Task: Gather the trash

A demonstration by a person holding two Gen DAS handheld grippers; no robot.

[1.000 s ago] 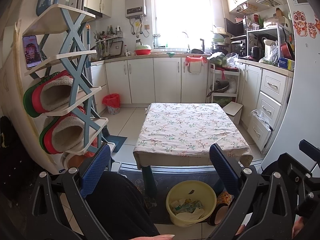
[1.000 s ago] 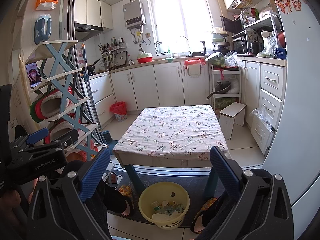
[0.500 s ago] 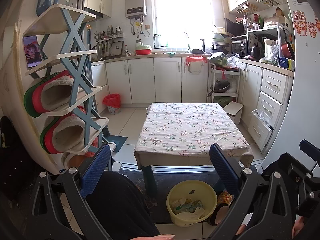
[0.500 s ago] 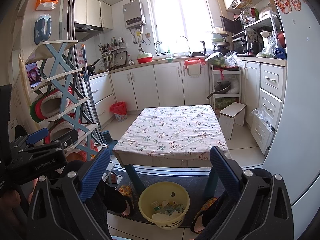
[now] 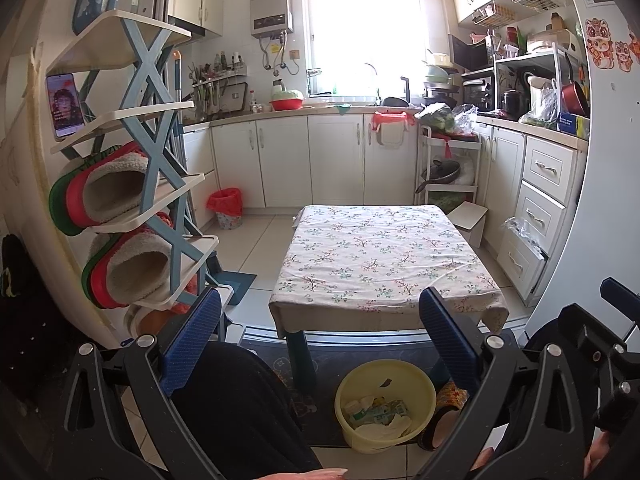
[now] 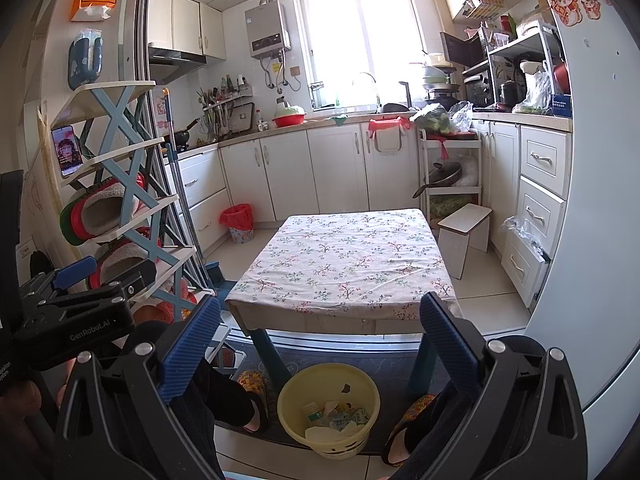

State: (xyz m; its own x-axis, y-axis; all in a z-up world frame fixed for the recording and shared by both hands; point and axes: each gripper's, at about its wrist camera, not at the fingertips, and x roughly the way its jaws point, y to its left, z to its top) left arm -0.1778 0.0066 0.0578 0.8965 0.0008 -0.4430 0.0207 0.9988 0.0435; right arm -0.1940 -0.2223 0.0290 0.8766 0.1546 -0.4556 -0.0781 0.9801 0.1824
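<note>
Kitchen tabletop [image 6: 340, 264] is staying bare; nothing is changing. Both claws, left [image 5: 320, 336] and right [image 6: 320, 340], are remaining spread, empty. Bin [image 6: 329, 412] is holding trash, suggesting completion.

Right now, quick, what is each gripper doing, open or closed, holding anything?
Left gripper: open, holding nothing.
Right gripper: open, holding nothing.

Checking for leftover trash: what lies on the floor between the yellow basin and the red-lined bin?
No loose trash shows. Between the yellow basin and the red-lined bin lie a dark mat, the table's blue leg, then bare tile, clearest in the right wrist view.
</note>
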